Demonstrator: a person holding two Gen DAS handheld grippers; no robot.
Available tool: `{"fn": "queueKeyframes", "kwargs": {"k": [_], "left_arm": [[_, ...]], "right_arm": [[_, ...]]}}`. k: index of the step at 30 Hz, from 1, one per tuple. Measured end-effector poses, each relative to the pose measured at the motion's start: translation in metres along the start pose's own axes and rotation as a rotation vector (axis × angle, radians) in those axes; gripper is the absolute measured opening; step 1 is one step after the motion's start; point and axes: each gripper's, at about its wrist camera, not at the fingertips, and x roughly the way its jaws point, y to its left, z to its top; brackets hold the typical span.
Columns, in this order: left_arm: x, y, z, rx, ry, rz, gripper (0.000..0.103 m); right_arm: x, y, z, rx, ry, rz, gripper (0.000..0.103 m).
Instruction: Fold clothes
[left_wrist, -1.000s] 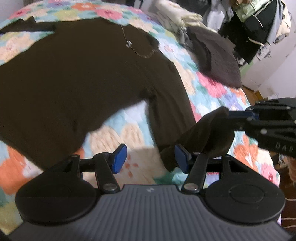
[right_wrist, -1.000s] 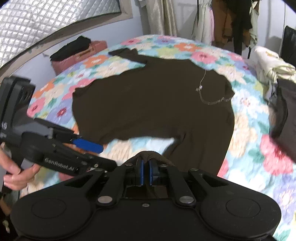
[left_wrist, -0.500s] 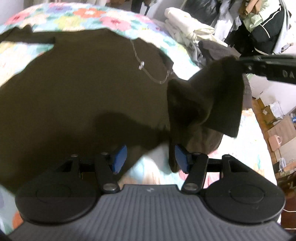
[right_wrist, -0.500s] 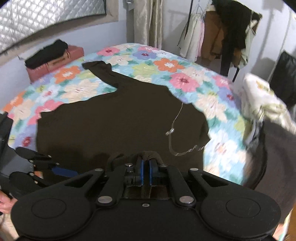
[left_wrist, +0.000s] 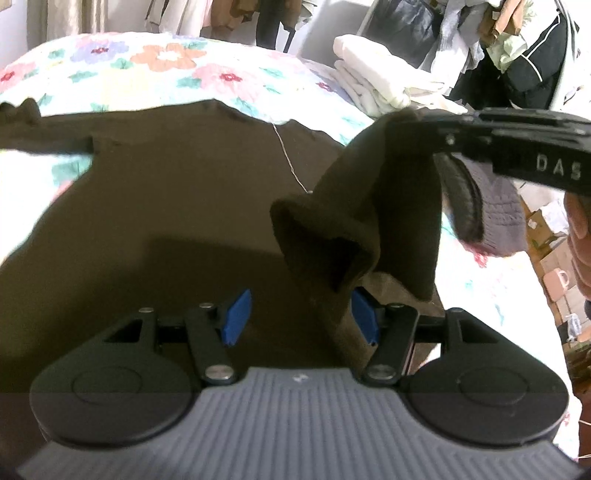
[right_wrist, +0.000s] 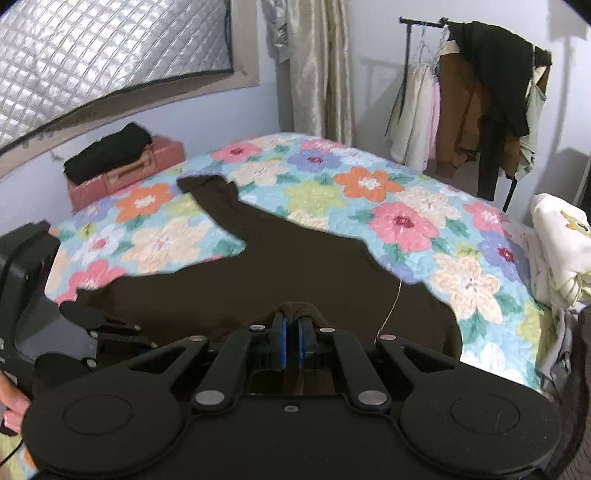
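The right gripper (right_wrist: 291, 341) pinches the brown sweater's (left_wrist: 166, 206) sleeve cuff (left_wrist: 388, 206) aloft (left gripper (left_wrist: 301, 314) spread beneath); bare floral quilt (right_wrist: 332, 192) lies beyond.

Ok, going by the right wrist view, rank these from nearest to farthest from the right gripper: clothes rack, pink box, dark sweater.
1. Dark sweater: clamped in the right gripper.
2. Pink box: far left, beside the bed.
3. Clothes rack: far right, by the wall.

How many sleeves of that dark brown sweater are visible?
2. One sleeve lies flat, stretched toward the far-left corner of the bed; the other sleeve hangs lifted, pinched by the right tool. None seems hidden.
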Motion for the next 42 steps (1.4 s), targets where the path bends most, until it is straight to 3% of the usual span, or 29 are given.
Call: {"fn": "queueKeyframes", "kwargs": {"k": [8, 17, 21, 22, 26, 30, 34, 39, 42], "left_arm": [[0.032, 0.022, 0.023, -0.024, 0.019, -0.004, 0.06], [0.041, 0.055, 0.021, -0.131, -0.019, 0.034, 0.06], [0.047, 0.067, 0.022, -0.144, -0.019, 0.068, 0.06], [0.05, 0.068, 0.023, -0.136, -0.013, 0.079, 0.06], [0.052, 0.064, 0.021, -0.115, -0.012, 0.077, 0.06], [0.054, 0.061, 0.02, -0.093, -0.01, 0.075, 0.06], [0.053, 0.048, 0.016, -0.061, -0.014, 0.045, 0.061], [0.067, 0.022, 0.02, 0.014, -0.01, 0.017, 0.069], [0.082, 0.014, 0.025, -0.006, 0.004, 0.019, 0.072]], "right_arm": [[0.045, -0.019, 0.011, 0.082, 0.019, -0.025, 0.008], [0.072, -0.028, 0.026, 0.162, -0.076, 0.079, 0.008], [0.109, -0.039, 0.008, 0.222, 0.068, 0.112, 0.013], [0.115, -0.042, 0.001, 0.241, 0.107, 0.105, 0.018], [0.103, -0.056, -0.028, 0.32, 0.107, 0.063, 0.045], [0.064, -0.062, -0.064, 0.316, 0.068, -0.017, 0.046], [0.027, -0.058, -0.111, 0.303, 0.086, -0.16, 0.046], [-0.006, -0.056, -0.166, 0.423, 0.043, -0.246, 0.046], [-0.017, -0.06, -0.18, 0.512, -0.015, -0.25, 0.046]]}}
